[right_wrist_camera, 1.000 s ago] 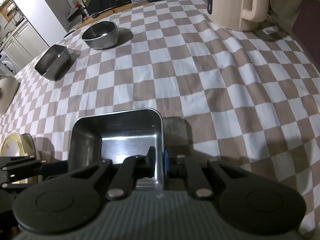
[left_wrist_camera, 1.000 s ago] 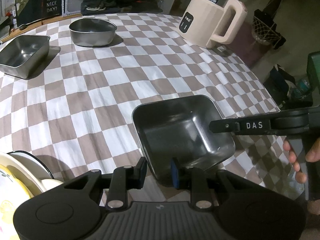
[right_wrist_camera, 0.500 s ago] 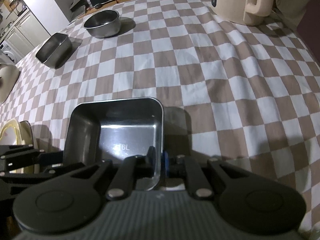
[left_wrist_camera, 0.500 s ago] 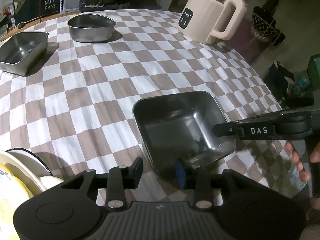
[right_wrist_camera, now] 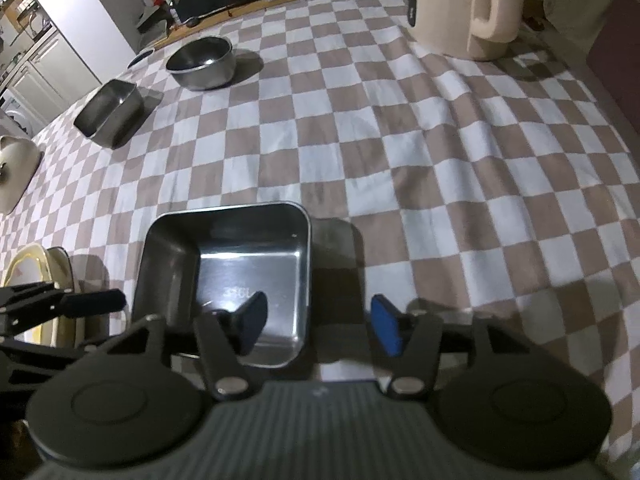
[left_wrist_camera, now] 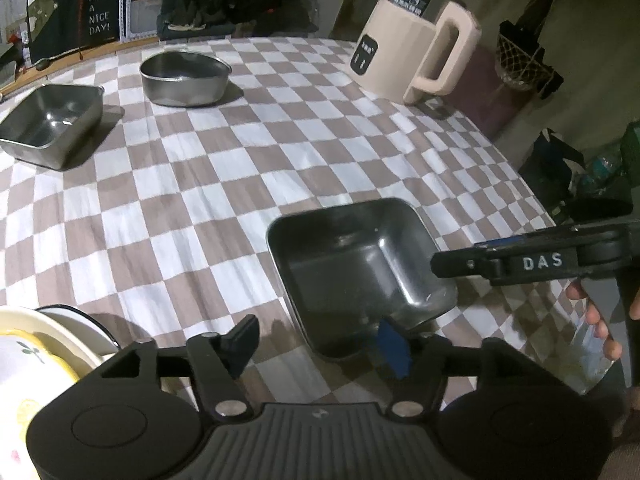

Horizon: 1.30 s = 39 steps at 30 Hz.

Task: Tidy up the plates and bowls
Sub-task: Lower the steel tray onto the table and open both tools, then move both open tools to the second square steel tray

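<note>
1. Square metal tray (left_wrist_camera: 360,264) set flat on the checked cloth (left_wrist_camera: 208,184), near the front edge of the table, between the two grippers; placed there, by the look of it, as a spot to gather the other metal dishes.
2. Left gripper (left_wrist_camera: 320,340) low over the tray's near corner, jaws opening and standing wide; near wall between them but no pad pressing on it; blue pad just inside the rim, black finger out over the cloth; reads as a letting go after setting down.
3. Right gripper (right_wrist_camera: 316,320) pointing steeply down at the tray's right side, jaws opening and wide; one finger above the tray floor, the other outside over the cloth, rim between them and untouched; two-sided hold likely chosen to keep a broad, slippery tray level.
4. Second square tray (left_wrist_camera: 52,124) and round bowl (left_wrist_camera: 184,78) far across the table, apart from each other and well apart from the near tray; probably next to be collected, the matching square one a likely fit for nesting.
5. Cream plates (left_wrist_camera: 44,348) stacked at the left front, just beside the left gripper; kept as their own pile, apart from the metal pieces.
6. Kettle (left_wrist_camera: 416,52) standing upright at the far right, clear of the sorting.
</note>
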Each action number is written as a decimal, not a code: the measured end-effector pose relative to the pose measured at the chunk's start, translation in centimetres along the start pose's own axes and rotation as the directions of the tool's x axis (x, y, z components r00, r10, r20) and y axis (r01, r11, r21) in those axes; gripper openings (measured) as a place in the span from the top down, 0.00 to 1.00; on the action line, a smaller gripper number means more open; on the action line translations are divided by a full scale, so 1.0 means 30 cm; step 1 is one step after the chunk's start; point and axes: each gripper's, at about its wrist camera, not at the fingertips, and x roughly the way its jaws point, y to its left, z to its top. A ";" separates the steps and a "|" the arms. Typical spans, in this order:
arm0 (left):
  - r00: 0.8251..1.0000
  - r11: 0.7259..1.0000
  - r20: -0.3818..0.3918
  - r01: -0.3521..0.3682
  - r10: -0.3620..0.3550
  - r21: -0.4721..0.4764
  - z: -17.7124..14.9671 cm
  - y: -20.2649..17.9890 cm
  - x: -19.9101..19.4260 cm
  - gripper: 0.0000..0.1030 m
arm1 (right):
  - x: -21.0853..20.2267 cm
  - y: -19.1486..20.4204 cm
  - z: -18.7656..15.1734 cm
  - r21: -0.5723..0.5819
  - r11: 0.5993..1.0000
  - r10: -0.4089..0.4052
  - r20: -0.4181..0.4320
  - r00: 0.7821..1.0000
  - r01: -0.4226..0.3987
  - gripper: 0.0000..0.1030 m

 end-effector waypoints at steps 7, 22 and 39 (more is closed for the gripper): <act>0.998 0.999 0.045 -0.034 0.034 0.010 0.008 0.018 -0.065 0.09 | -0.080 0.009 -0.026 -0.018 1.000 -0.014 0.065 0.998 0.015 0.08; 0.969 0.991 0.209 -0.129 0.134 -0.040 0.049 0.208 -0.224 0.00 | -0.169 0.195 0.042 -0.023 0.999 -0.024 0.256 0.966 0.031 0.00; 0.886 0.896 0.265 -0.281 0.380 -0.344 0.155 0.700 -0.345 0.00 | 0.057 0.560 0.225 0.056 0.994 0.069 0.327 0.943 -0.092 0.00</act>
